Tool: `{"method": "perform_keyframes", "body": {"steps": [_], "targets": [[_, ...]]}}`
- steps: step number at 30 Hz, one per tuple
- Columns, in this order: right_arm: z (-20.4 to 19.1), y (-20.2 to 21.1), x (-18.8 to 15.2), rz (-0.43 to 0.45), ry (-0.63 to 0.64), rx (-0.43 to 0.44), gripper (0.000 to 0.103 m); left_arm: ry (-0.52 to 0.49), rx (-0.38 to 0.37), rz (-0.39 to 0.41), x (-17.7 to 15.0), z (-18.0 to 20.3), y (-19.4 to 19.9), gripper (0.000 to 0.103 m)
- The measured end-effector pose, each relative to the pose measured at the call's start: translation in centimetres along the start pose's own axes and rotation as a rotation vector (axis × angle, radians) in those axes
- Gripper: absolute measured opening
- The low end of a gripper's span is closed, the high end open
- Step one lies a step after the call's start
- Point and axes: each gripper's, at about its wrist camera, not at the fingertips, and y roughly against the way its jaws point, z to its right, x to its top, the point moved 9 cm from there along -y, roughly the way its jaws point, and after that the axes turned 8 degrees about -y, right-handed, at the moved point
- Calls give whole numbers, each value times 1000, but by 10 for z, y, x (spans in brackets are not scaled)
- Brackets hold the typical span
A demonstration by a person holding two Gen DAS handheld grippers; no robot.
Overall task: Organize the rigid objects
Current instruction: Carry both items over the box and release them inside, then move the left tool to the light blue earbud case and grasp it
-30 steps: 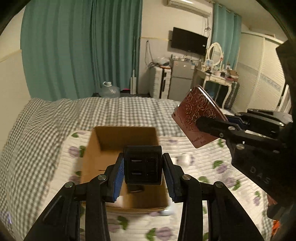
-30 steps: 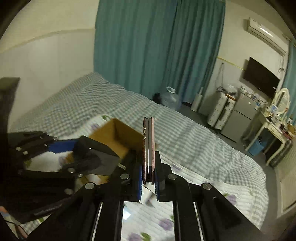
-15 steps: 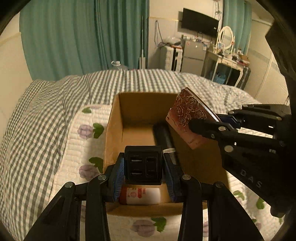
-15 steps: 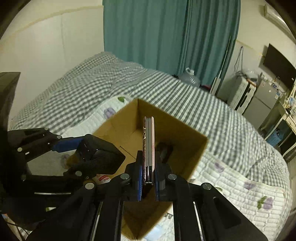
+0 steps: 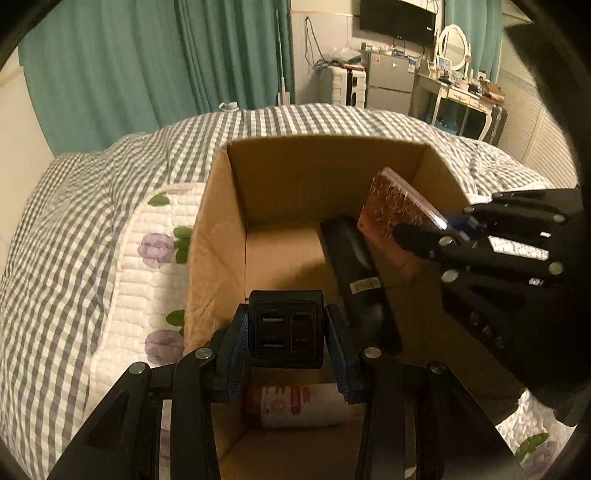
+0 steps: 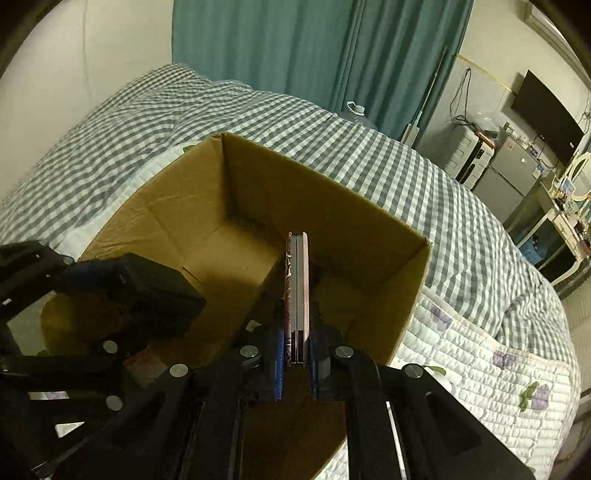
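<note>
An open cardboard box (image 5: pixel 295 173) (image 6: pixel 369 229) stands on the bed. My left gripper (image 5: pixel 286 328) is shut on a black USB charger block (image 5: pixel 284 328) and holds it over the box's near end; the block also shows in the right wrist view (image 6: pixel 159 299). My right gripper (image 6: pixel 295 336) is shut on a thin maroon case with a rose pattern (image 5: pixel 395 210) (image 6: pixel 295 295), held edge-on inside the box's right side. In the box lie a long black object (image 5: pixel 354 273) and a white can with red print (image 5: pixel 295 404).
The bed has a grey checked cover (image 5: pixel 92 206) and a white quilt with purple flowers (image 5: pixel 147 266) (image 6: pixel 491 354). Teal curtains (image 5: pixel 147 62), a TV (image 5: pixel 397 16), a small fridge (image 5: pixel 391 85) and a dressing table (image 5: pixel 461 96) stand behind.
Both grippers have moved forward and down over the box, with the charger and the case still held. The case has gone from above the box's rim to inside it.
</note>
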Motion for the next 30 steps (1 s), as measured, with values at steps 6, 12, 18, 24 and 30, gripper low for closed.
{"method": "perform_keyframes", "body": {"steps": [6,12,18,24,30], "targets": [[8,13,2,23,-41,37,31,-3,57,26,-1,-3,12,60],[38,68,16,144,-102,41,66,41,103,47,9,-8,42,65],[87,140,16,298,-154,1,95,53,111,110,16,13,80,69],[131,164,-19,293,-171,-29,96,37,78,157,17,68,109,69],[164,155,-66,238,-167,-64,96,47,48,123,-2,125,104,69]]}}
